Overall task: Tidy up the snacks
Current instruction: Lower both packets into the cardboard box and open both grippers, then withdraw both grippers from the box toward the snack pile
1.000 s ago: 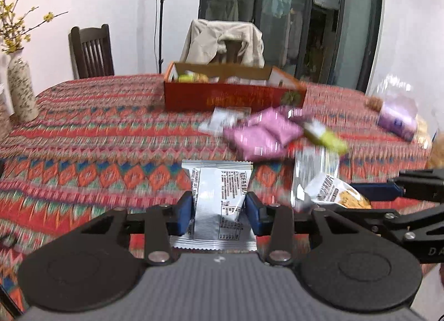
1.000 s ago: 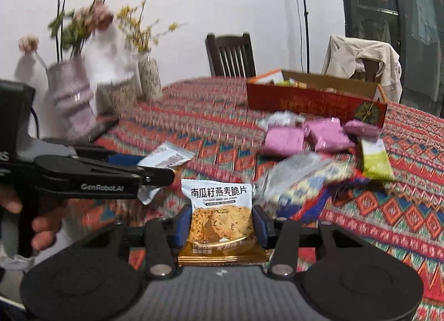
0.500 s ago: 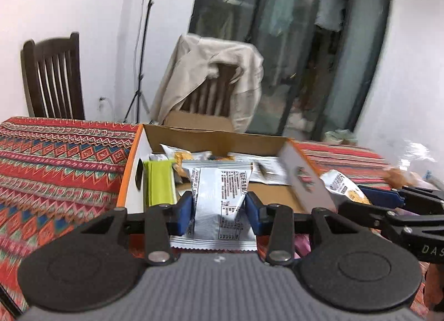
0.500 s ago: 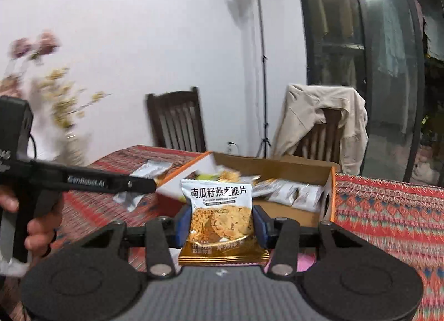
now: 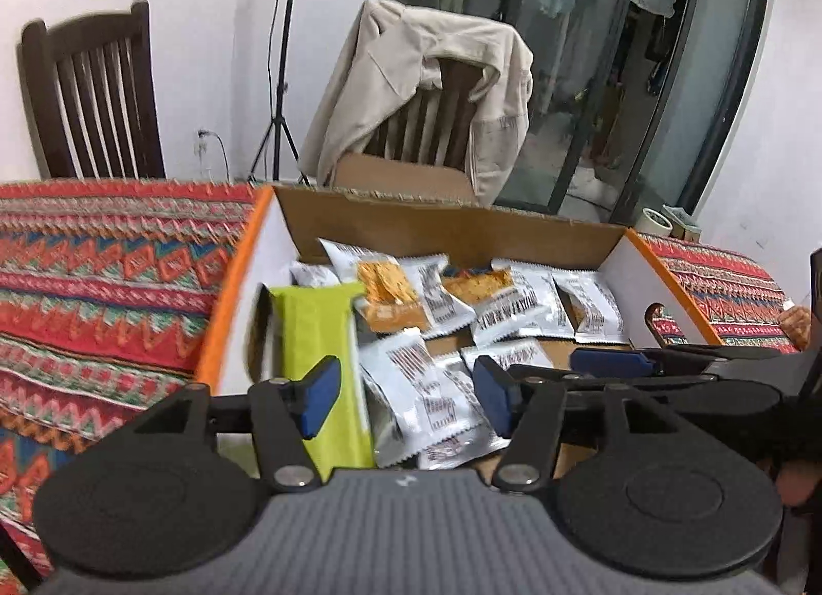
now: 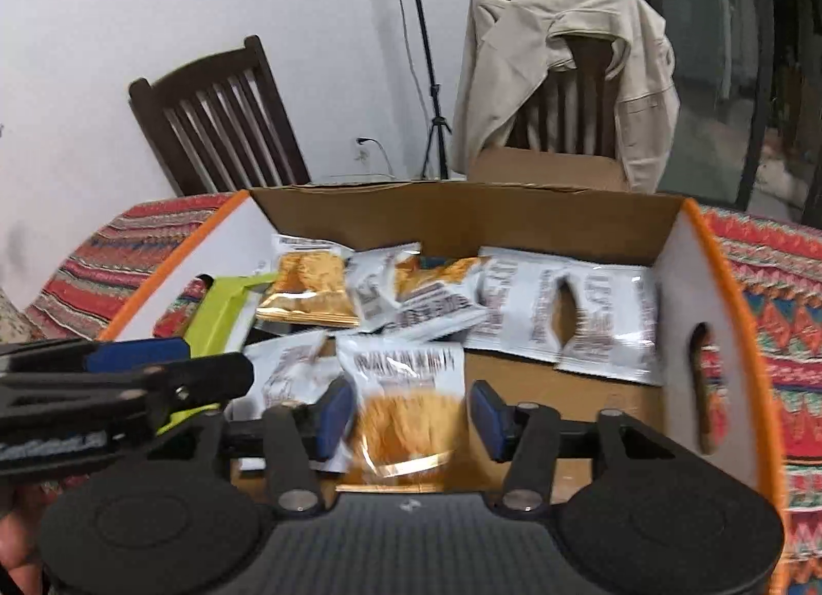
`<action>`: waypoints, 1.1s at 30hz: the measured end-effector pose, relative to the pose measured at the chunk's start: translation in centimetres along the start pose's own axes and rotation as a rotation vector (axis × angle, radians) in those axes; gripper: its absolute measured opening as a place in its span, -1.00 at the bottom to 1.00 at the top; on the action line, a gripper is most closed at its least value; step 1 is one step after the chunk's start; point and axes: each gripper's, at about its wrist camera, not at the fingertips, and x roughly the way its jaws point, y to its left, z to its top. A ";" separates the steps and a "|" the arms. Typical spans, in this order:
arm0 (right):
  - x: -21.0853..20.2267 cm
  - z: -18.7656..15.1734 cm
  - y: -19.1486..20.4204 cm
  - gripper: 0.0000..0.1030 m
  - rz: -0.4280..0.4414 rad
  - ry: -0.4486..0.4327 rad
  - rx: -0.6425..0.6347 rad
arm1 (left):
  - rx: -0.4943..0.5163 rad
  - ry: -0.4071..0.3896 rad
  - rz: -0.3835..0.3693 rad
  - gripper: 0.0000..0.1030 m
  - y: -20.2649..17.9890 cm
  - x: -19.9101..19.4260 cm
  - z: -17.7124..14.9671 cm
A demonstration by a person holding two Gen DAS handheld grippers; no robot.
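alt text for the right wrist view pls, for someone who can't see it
The right claw is opening above a cardboard box on a patterned tablecloth, with a blurred crisp packet between its blue pads, apparently dropping free. The box already holds many silver and orange snack packets and a green packet. The left claw reaches in from the left.

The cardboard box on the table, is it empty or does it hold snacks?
It holds snacks: many packets lie inside the cardboard box.
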 end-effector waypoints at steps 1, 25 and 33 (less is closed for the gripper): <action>-0.3 -0.1 0.0 0.12 0.001 -0.010 -0.001 | 0.006 -0.011 0.003 0.15 0.0 -0.7 0.1; -30.0 -11.4 3.1 0.68 -0.042 -0.297 -0.230 | 0.176 -0.255 0.016 0.68 -5.8 -26.8 -11.7; -35.1 -22.0 4.4 0.74 -0.094 -0.311 -0.269 | 0.120 -0.238 0.020 0.86 -7.5 -30.2 -20.7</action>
